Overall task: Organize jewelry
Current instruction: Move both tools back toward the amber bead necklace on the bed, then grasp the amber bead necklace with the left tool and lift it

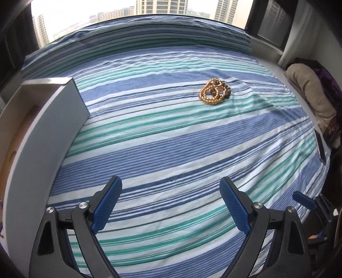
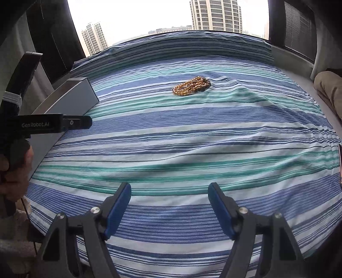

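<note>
A heap of golden beaded jewelry [image 1: 214, 92], several looped strands piled on each other with a few darker beads at its right end, lies on a bed covered by a sheet striped in blue, teal and white [image 1: 171, 149]. In the left wrist view the heap sits in the upper middle of the frame, a little right of centre; in the right wrist view [image 2: 191, 86] it lies upper centre, just beside a raised fold of the sheet. Nothing touches it. A white, open-topped box with flat grey-white walls [image 1: 64, 111] stands on the sheet at the left edge of both views [image 2: 70, 96], well apart from the jewelry. The left gripper [image 1: 170, 205], black with blue textured pads, fills the bottom of its own view, its jaws spread wide with only striped sheet between them. The right gripper [image 2: 170, 208] of the same build appears at the bottom of its view, jaws likewise apart and holding nothing. At the left edge of the right wrist view, a hand [image 2: 12, 169] grips the black handle of the other gripper. A beige folded cloth [image 1: 307, 89] rests at the right edge beside the bed. Tall buildings [image 2: 215, 15] show through the window beyond the far end of the bed.
</note>
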The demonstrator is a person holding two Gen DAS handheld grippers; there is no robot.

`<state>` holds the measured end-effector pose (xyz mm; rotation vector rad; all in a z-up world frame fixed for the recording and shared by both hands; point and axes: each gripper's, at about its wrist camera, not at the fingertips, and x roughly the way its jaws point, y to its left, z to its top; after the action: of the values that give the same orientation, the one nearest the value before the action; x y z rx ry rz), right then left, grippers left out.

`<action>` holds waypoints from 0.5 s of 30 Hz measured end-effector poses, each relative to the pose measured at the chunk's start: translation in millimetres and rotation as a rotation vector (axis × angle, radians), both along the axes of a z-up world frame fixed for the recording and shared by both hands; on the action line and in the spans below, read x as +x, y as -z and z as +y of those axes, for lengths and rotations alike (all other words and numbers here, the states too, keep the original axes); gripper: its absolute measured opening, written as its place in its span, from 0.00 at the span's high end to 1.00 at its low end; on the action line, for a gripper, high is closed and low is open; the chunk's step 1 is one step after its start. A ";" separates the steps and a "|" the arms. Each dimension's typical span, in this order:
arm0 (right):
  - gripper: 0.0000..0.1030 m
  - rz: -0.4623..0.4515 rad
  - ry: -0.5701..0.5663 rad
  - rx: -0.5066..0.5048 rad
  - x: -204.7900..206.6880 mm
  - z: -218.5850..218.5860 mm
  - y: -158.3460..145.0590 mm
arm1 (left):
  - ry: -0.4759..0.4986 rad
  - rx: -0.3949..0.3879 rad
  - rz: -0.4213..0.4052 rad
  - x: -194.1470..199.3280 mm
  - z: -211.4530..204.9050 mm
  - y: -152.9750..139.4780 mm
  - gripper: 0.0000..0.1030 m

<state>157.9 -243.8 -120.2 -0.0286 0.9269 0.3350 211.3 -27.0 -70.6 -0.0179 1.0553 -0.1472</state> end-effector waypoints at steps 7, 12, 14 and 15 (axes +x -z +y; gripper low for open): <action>0.26 -0.003 0.028 0.020 8.7 -15.7 -2.7 | 0.083 -0.030 0.010 83.9 -12.6 12.3 0.09; 0.26 0.016 0.060 0.035 13.5 -31.0 4.6 | 0.076 -0.073 0.030 142.4 -16.2 27.4 0.10; 0.26 0.027 0.068 0.039 15.4 -35.1 7.7 | 0.068 -0.111 0.040 161.5 -22.1 34.2 0.11; 0.26 0.029 0.069 0.039 16.3 -36.3 8.7 | 0.068 -0.126 0.042 168.8 -26.7 37.6 0.11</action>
<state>174.2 -280.1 -128.9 0.0437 0.9480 0.2901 380.1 -53.7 -108.2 -0.0996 1.0878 -0.2756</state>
